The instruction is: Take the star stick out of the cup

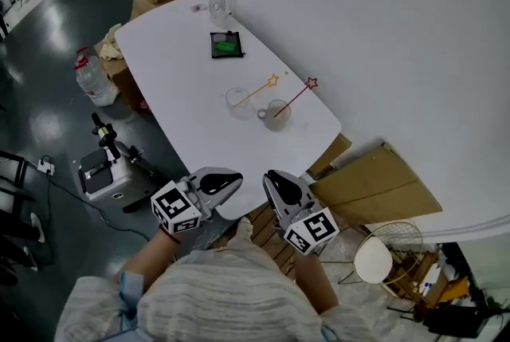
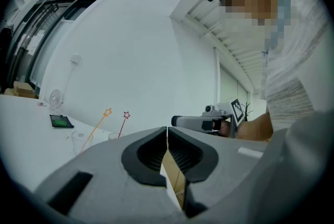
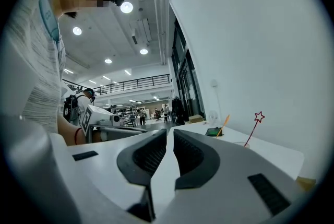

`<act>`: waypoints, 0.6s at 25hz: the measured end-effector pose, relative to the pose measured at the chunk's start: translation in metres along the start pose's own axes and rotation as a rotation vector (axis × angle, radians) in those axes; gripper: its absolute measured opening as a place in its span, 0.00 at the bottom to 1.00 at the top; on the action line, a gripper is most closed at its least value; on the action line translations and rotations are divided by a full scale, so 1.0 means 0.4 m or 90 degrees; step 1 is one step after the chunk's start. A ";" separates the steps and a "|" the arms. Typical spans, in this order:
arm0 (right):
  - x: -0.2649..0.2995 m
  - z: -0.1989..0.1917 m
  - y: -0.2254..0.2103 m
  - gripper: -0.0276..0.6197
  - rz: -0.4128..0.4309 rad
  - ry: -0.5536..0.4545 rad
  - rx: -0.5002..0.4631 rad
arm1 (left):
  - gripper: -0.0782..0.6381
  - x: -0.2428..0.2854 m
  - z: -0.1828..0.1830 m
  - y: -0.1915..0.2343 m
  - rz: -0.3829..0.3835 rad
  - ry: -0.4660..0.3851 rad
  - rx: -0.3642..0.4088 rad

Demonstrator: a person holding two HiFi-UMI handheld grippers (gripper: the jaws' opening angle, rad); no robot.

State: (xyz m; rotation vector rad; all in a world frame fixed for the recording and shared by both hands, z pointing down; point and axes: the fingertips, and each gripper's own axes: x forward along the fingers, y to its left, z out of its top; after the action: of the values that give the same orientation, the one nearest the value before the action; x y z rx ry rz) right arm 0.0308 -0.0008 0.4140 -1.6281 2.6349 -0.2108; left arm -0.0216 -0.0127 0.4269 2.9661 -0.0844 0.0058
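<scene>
Your left tool (image 1: 231, 181) and right tool (image 1: 275, 179), both closed and empty, hover at the bench (image 1: 183, 77) edge. The red star stick (image 1: 293, 100) leans in its cup (image 1: 279, 115) (propped by the rim).

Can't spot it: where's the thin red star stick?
Head view: red star stick leans in the right clear cup on the white table, beside the yellow star stick.

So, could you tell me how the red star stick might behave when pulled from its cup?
The red star stick looks very thin, so probably light and bendy. It leans loosely in the clear cup, so it should slide out easily. The cup might tip if dragged sideways.
</scene>
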 end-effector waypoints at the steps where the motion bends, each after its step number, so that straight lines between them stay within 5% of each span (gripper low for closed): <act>1: 0.003 0.002 -0.018 0.06 0.002 0.000 0.004 | 0.13 0.013 0.001 0.010 0.005 0.001 -0.001; 15: 0.069 -0.003 -0.251 0.06 0.031 0.008 0.036 | 0.13 0.176 -0.002 0.153 0.078 0.013 0.016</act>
State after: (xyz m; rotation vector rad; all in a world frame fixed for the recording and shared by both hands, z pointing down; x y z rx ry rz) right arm 0.1073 -0.0698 0.4297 -1.5488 2.6481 -0.2927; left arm 0.0450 -0.0766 0.4390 2.9805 -0.2645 0.0524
